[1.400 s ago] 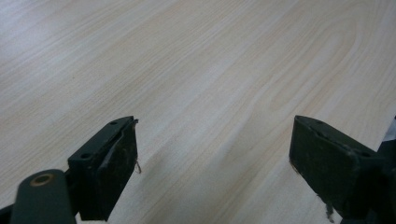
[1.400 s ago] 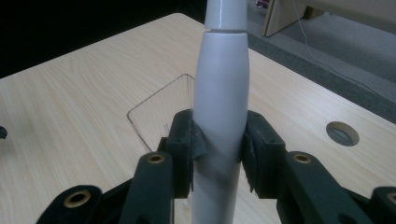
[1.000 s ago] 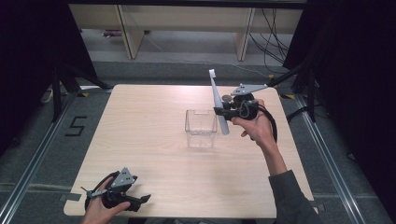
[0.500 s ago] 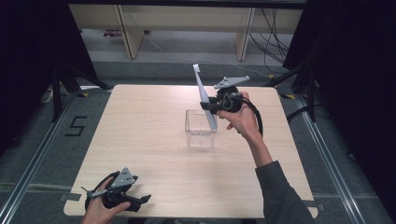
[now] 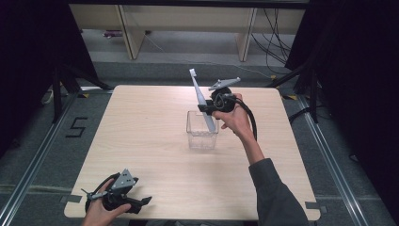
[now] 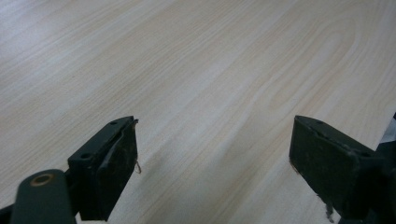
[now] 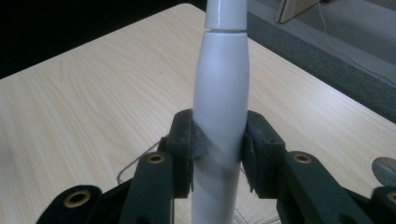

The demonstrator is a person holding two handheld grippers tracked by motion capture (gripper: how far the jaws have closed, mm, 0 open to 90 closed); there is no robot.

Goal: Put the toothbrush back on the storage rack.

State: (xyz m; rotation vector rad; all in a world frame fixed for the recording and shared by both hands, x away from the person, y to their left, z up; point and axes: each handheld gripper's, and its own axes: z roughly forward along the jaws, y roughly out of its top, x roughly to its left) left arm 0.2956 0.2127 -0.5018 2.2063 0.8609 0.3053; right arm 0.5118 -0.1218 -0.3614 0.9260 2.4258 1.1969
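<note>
Above the clear box [image 5: 202,134], the right tongs [image 7: 219,140] clamp a white toothbrush [image 7: 220,107]; the left tongs [image 6: 212,163] gape empty.

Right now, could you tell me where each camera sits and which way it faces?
High view: above the person's side, looking forward and down on the table; both forearms, left gripper, right gripper.
Left gripper view: on the left gripper, open jaws over bare table.
Right gripper view: along its jaws clamping the toothbrush.
Shared: toothbrush, table, in high and right gripper views.
</note>
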